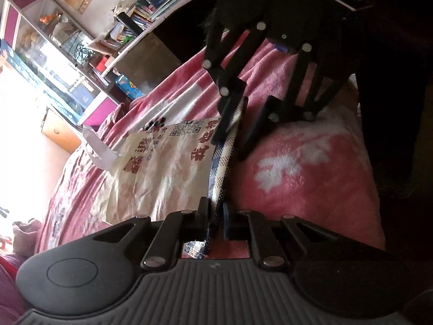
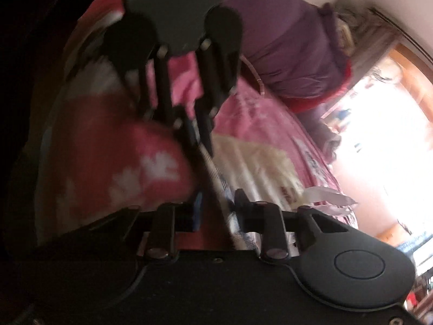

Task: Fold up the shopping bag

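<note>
The shopping bag (image 1: 162, 162) is cream plastic with red Chinese print and a blue-and-white checked edge (image 1: 220, 168). It lies on a pink blanket (image 1: 297, 162). My left gripper (image 1: 216, 214) is shut on the checked edge at its near end. My right gripper (image 1: 235, 127) faces it and stands open around the far end of the same edge. In the blurred right wrist view the bag (image 2: 257, 162) lies to the right, the checked edge (image 2: 216, 176) runs between my right gripper's (image 2: 216, 203) spread fingers, and the left gripper (image 2: 197, 132) grips it further off.
White bag handles (image 1: 100, 149) trail off the bag's far side. A cluttered bookshelf (image 1: 121, 32) and purple cabinet stand behind the bed. A purple bundle of cloth (image 2: 292, 43) lies on the bed. A bright window (image 2: 384, 140) glares at the side.
</note>
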Action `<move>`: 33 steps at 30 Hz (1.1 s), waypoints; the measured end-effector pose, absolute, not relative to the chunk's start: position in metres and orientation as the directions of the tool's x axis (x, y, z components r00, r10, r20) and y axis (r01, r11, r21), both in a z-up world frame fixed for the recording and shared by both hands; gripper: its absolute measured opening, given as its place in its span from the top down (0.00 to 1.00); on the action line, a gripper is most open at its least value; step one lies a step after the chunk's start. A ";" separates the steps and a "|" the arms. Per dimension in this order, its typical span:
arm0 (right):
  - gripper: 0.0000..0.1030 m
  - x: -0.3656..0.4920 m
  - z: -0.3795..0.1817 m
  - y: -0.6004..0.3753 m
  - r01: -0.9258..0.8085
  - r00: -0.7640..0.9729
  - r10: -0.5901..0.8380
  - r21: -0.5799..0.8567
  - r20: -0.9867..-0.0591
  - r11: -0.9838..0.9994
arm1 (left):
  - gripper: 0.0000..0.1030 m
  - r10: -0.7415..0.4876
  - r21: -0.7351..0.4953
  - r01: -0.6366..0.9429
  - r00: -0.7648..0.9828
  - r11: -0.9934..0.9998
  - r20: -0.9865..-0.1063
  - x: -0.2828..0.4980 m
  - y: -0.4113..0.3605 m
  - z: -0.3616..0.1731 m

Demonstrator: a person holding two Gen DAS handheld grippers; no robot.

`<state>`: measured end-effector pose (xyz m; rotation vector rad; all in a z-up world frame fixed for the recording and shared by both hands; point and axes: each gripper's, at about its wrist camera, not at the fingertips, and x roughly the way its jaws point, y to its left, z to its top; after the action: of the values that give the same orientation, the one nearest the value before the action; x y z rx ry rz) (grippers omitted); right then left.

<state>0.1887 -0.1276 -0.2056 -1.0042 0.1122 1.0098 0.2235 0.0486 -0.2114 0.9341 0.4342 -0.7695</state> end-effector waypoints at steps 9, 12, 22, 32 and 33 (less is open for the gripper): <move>0.89 0.199 -0.204 -0.136 -0.824 0.496 0.682 -0.539 -0.538 0.175 | 0.88 -0.492 0.635 0.722 0.673 0.275 -0.552 0.205 0.056 -0.218; 0.89 0.202 -0.206 -0.138 -0.831 0.474 0.691 -0.537 -0.546 0.146 | 0.88 -0.521 0.640 0.725 0.661 0.256 -0.540 0.202 0.059 -0.218; 0.89 0.213 -0.208 -0.146 -0.820 0.393 0.728 -0.573 -0.561 0.001 | 0.89 -0.584 0.576 0.796 0.561 0.187 -0.586 0.219 0.053 -0.222; 0.89 0.275 -0.191 -0.160 -0.984 0.146 0.799 -0.168 -0.583 0.057 | 0.89 -0.700 0.090 0.939 0.308 0.331 -0.644 0.282 0.076 -0.205; 0.89 0.286 -0.191 -0.163 -0.994 0.103 0.809 -0.081 -0.578 0.068 | 0.89 -0.716 0.030 0.940 0.281 0.341 -0.639 0.290 0.080 -0.205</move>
<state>0.2860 -0.1626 -0.1907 -0.5253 0.4359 1.4245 0.2902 0.0802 -0.2049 0.4478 0.5848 -1.1604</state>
